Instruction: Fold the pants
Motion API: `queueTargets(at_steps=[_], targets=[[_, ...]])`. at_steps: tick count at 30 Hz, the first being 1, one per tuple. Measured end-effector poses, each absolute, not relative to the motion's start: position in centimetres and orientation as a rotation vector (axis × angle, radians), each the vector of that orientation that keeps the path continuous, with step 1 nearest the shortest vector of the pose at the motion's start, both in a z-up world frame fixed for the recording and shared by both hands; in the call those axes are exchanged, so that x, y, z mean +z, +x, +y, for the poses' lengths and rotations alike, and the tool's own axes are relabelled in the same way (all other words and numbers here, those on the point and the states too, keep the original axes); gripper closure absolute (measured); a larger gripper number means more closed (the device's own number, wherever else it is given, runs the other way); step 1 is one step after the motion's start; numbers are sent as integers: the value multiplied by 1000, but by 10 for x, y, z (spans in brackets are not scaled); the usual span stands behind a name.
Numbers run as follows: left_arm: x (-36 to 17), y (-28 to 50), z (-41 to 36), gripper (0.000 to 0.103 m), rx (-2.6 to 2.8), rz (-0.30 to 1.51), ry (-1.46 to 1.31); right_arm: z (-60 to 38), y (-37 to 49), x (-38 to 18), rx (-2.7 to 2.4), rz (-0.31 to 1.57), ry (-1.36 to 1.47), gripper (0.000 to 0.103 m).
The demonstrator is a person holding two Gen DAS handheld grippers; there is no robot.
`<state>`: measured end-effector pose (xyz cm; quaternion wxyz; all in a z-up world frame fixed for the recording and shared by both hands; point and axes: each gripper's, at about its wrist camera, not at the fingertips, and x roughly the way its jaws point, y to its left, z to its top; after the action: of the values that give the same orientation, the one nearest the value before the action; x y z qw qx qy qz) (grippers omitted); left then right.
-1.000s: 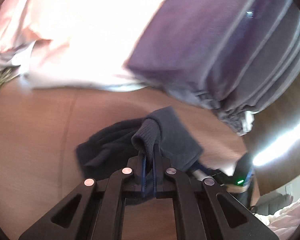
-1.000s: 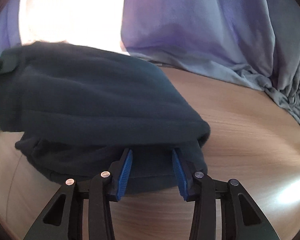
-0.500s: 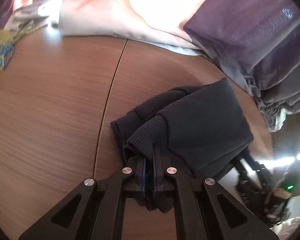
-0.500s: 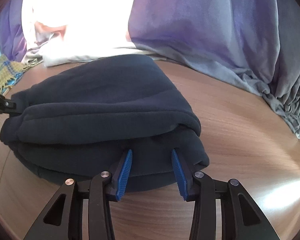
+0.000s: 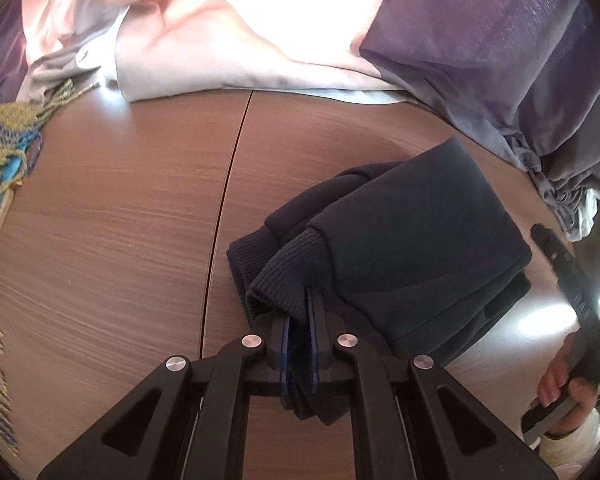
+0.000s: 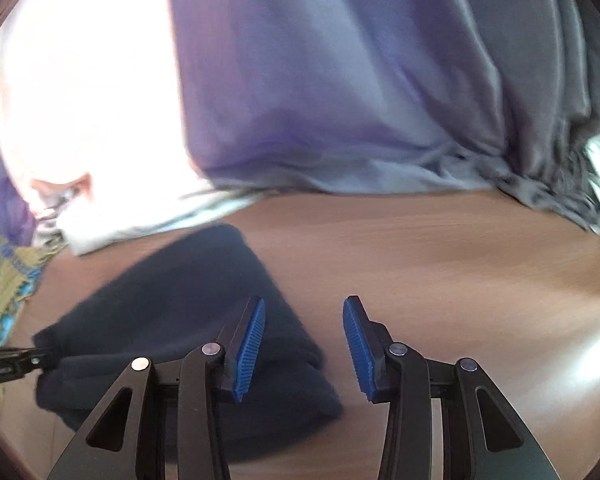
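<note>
One dark folded bundle, the pants (image 5: 412, 248), now lies lowered onto the wooden table (image 5: 112, 240), its ribbed cuff clenched in the left gripper (image 5: 300, 332), while the right gripper (image 6: 304, 344), jaws apart and empty, has drawn back, so the fold looks nearly finished.

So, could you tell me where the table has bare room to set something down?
Bare wood lies left of the folded pants, between them and the fringed scarf, and to their right. The far edge is crowded with pale cloth and curtain.
</note>
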<state>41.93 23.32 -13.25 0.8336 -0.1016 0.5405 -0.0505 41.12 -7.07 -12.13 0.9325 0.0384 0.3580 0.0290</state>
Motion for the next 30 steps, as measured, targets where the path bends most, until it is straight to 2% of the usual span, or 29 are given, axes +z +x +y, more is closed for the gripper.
queueTargets(at_steps=[11, 12, 14, 15, 16, 19, 22, 24, 26, 30], targets=[[-135, 417, 225, 88, -137, 1139, -83, -46, 392, -164, 160, 838, -86, 61], [-135, 417, 226, 85, -138, 1142, -79, -46, 391, -164, 160, 840, -92, 61], [-135, 416, 228, 73, -118, 1150, -64, -43, 388, -165, 153, 847, -100, 61], [-134, 414, 230, 60, -95, 1149, -48, -42, 386, -163, 148, 851, -108, 61], [-133, 411, 230, 56, -78, 1146, -32, -42, 386, -163, 146, 855, -114, 61], [-123, 400, 231, 57, -45, 1120, -4, -42, 382, -159, 134, 857, -124, 60], [-109, 384, 232, 54, -5, 1061, -7, -45, 373, -141, 91, 806, -119, 50], [-103, 377, 233, 50, -29, 1018, -55, -46, 366, -123, 75, 709, -126, 31], [-104, 377, 235, 46, -44, 997, -121, -45, 366, -108, 92, 611, -166, 21], [-110, 384, 230, 44, -65, 966, -224, -50, 395, -101, 162, 632, -138, 21]])
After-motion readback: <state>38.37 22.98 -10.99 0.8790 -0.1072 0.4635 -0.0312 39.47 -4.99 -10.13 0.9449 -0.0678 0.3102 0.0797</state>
